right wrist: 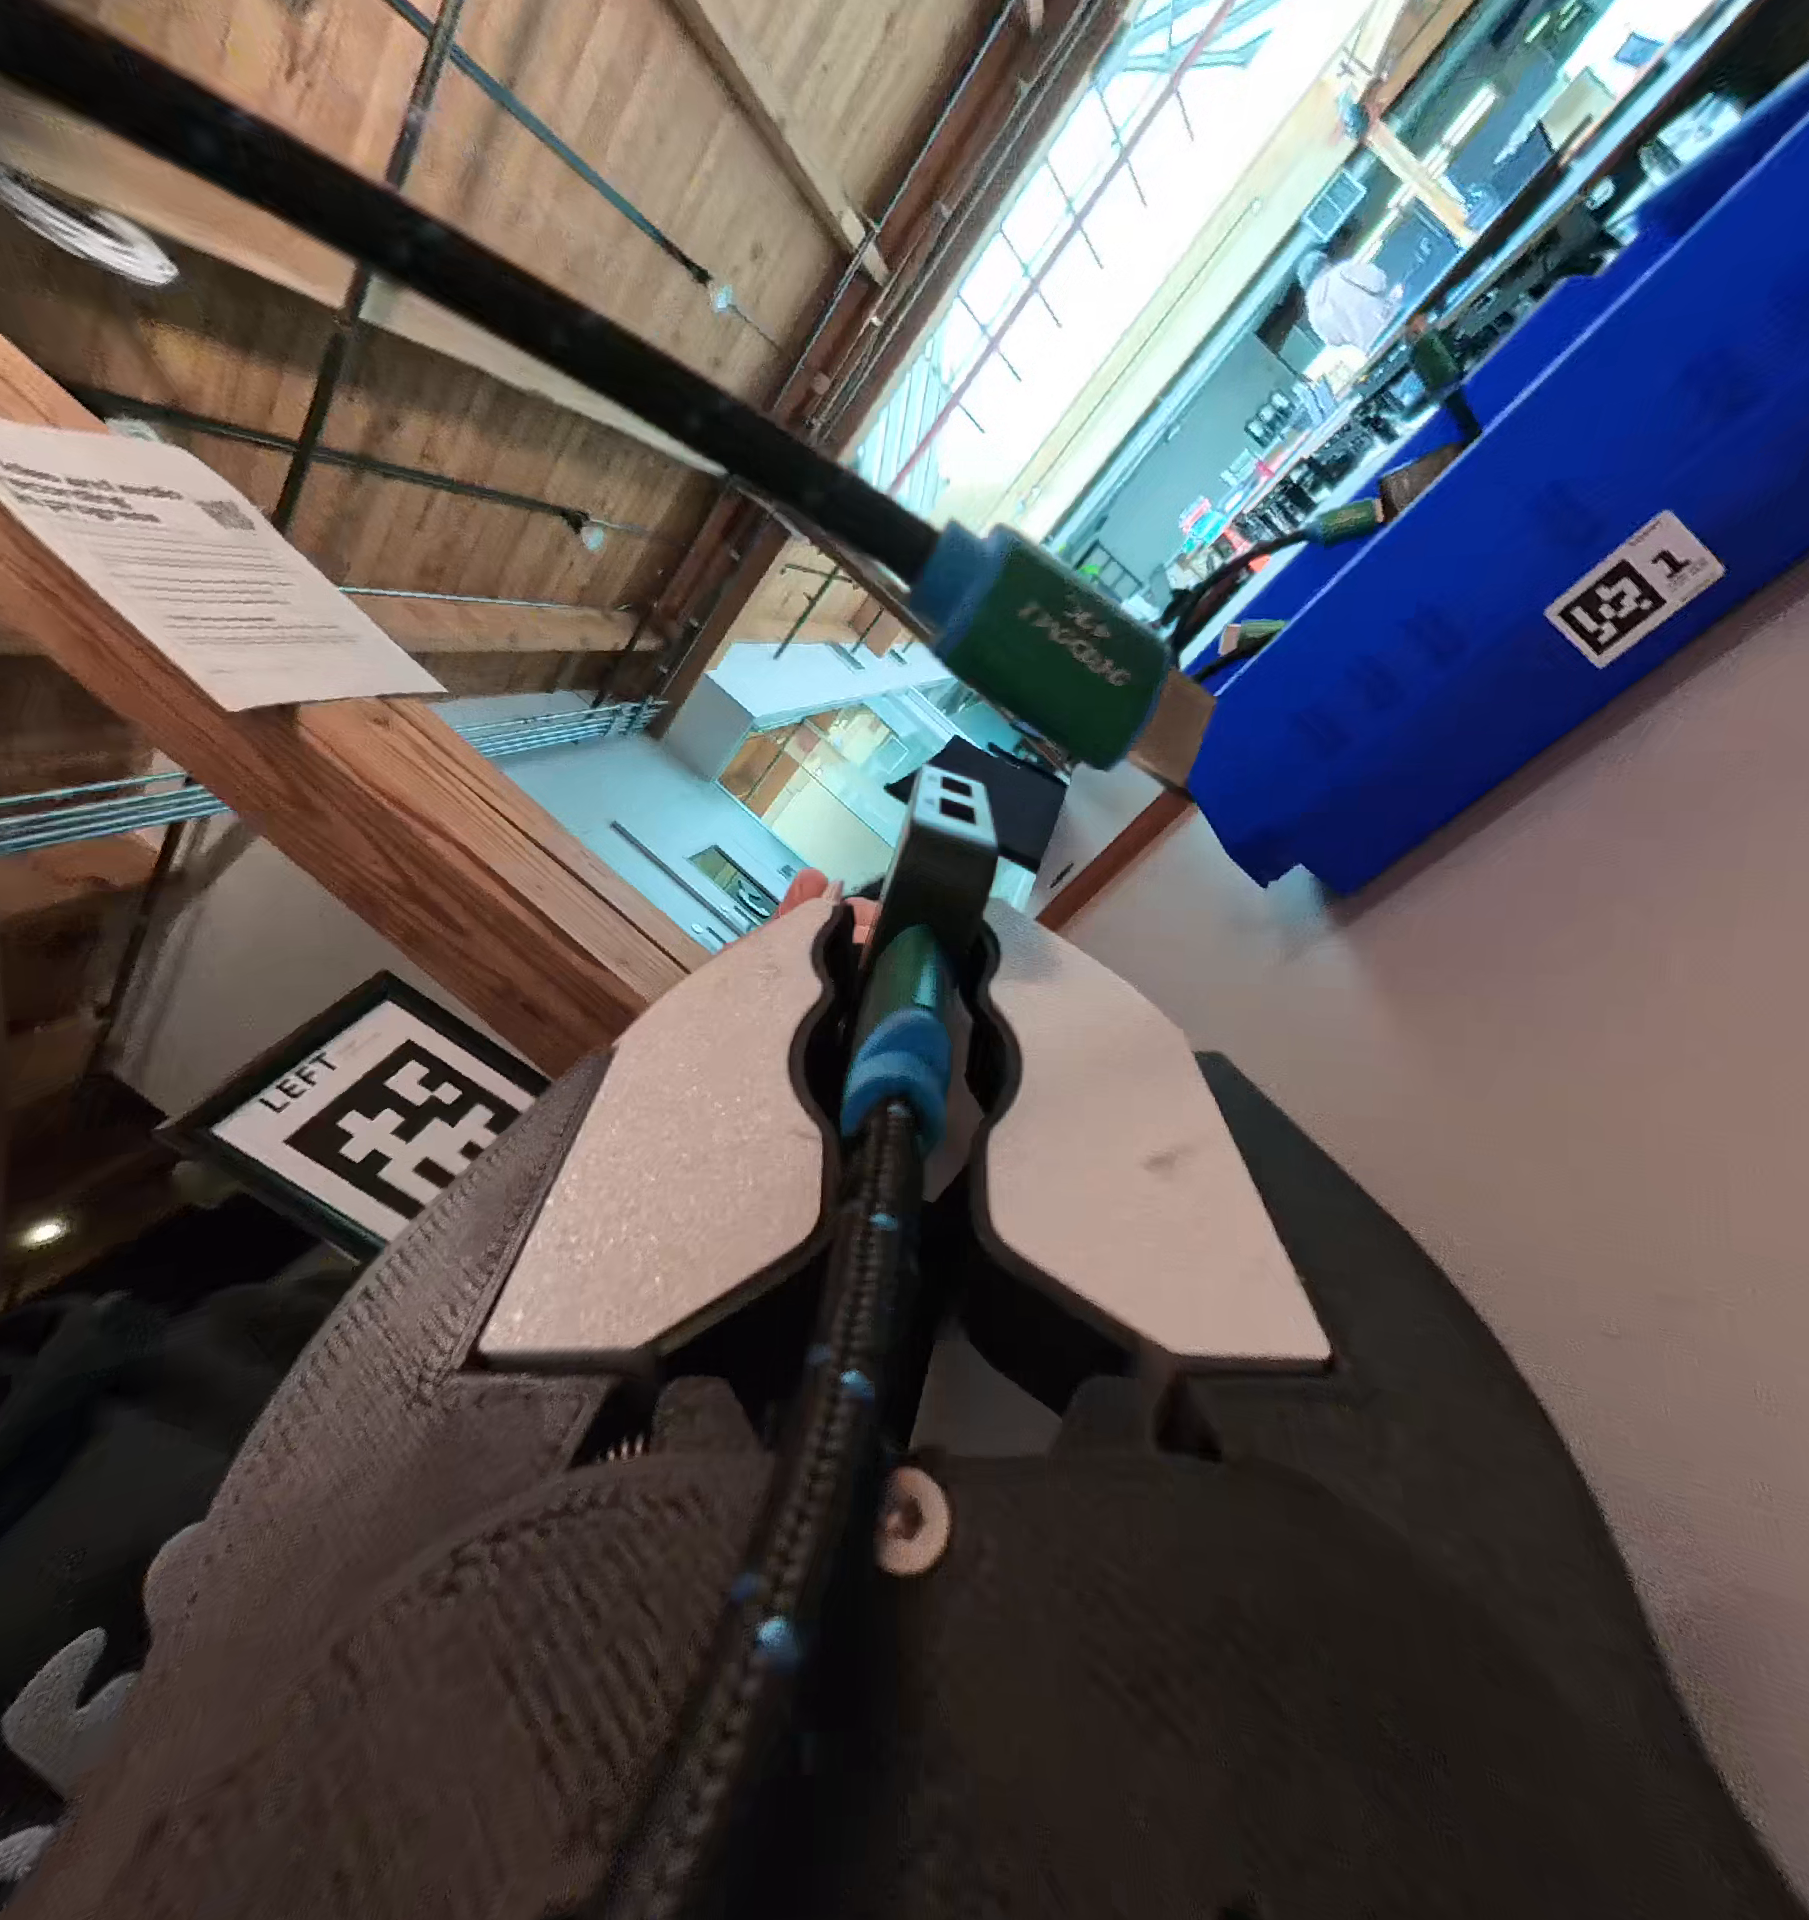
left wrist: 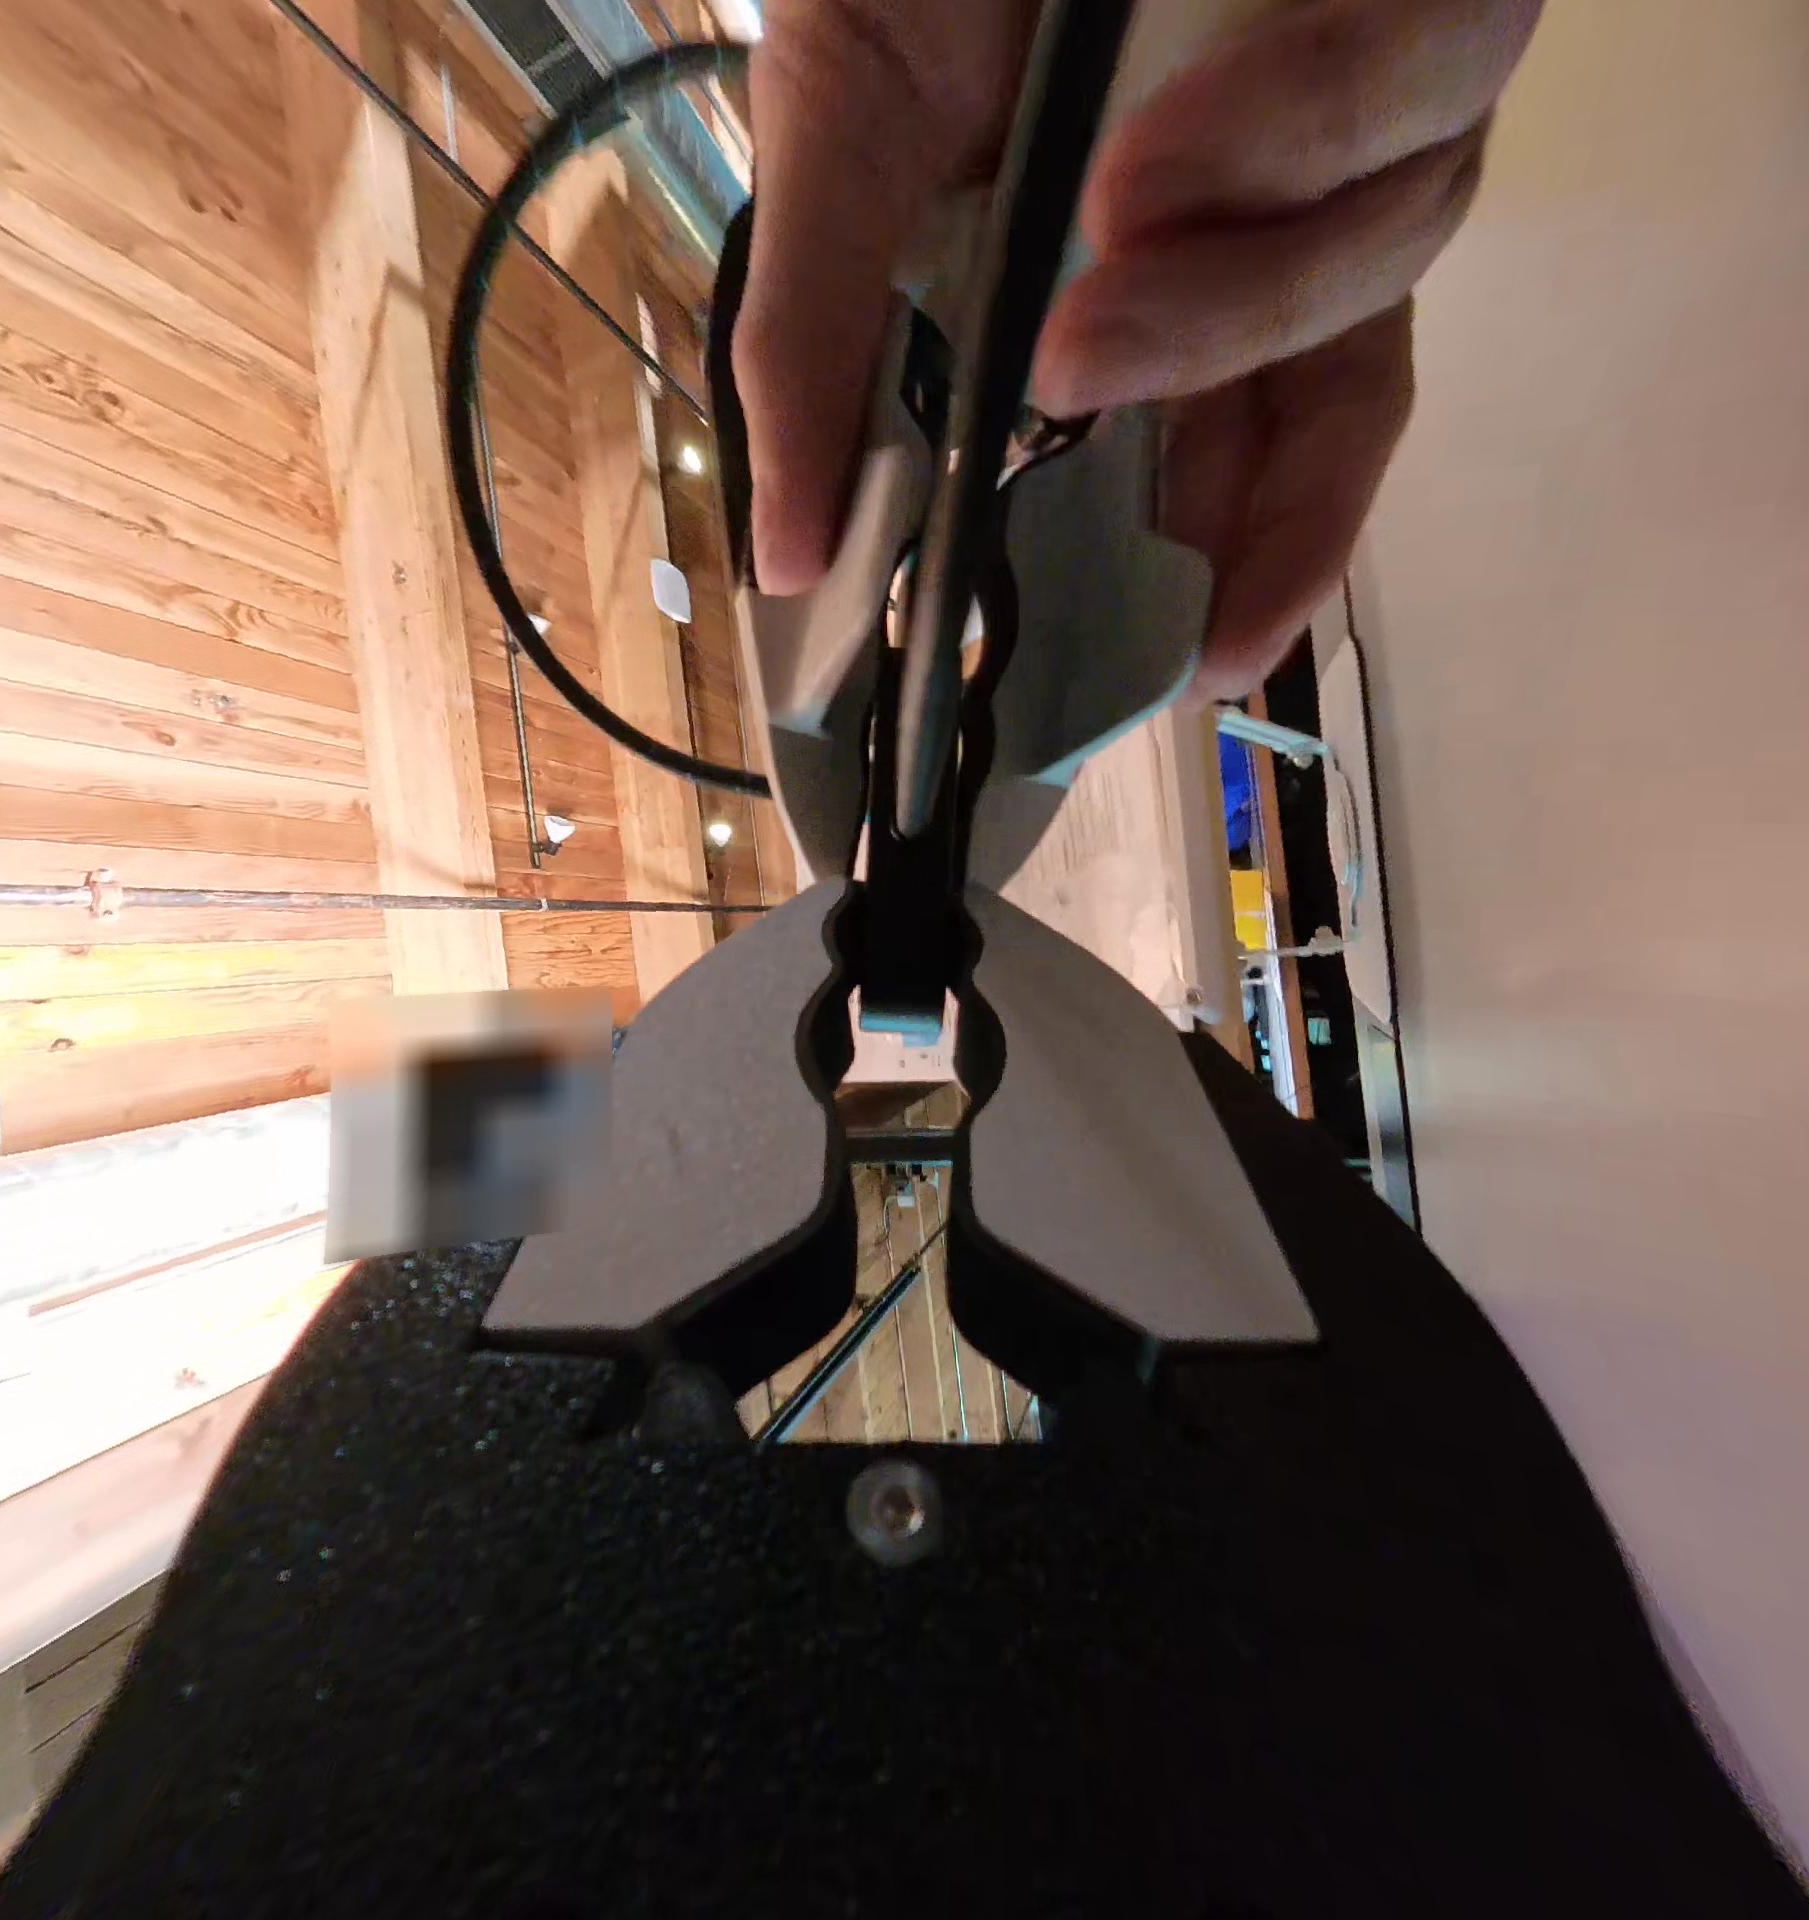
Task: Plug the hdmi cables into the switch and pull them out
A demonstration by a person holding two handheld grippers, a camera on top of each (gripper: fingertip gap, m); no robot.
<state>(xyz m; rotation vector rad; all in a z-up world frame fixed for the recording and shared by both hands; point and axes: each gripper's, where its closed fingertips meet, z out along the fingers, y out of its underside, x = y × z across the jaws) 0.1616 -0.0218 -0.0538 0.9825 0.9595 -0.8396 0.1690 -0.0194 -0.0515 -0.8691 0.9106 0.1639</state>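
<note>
In the right wrist view my right gripper [right wrist: 905,1023] is shut on a green HDMI plug [right wrist: 905,987] with a blue collar. Its braided cable [right wrist: 838,1382] runs back between the fingers. The plug's front end meets the near end of the dark switch [right wrist: 947,847]; how deep it sits is hidden. A second green plug [right wrist: 1051,649] on a black cable hangs free above, its metal tip bare. In the left wrist view my left gripper [left wrist: 905,940] is shut on the thin black switch [left wrist: 905,966], seen edge-on. The right gripper [left wrist: 941,675], held by a hand [left wrist: 1243,343], faces it closely.
A blue bin [right wrist: 1502,623] with more cables stands on the pale table [right wrist: 1502,1143] at the right. A black cable loop [left wrist: 474,436] hangs at the left. A wooden beam [right wrist: 360,790] bearing a paper sheet and a tagged plate [right wrist: 380,1112] lie at the left.
</note>
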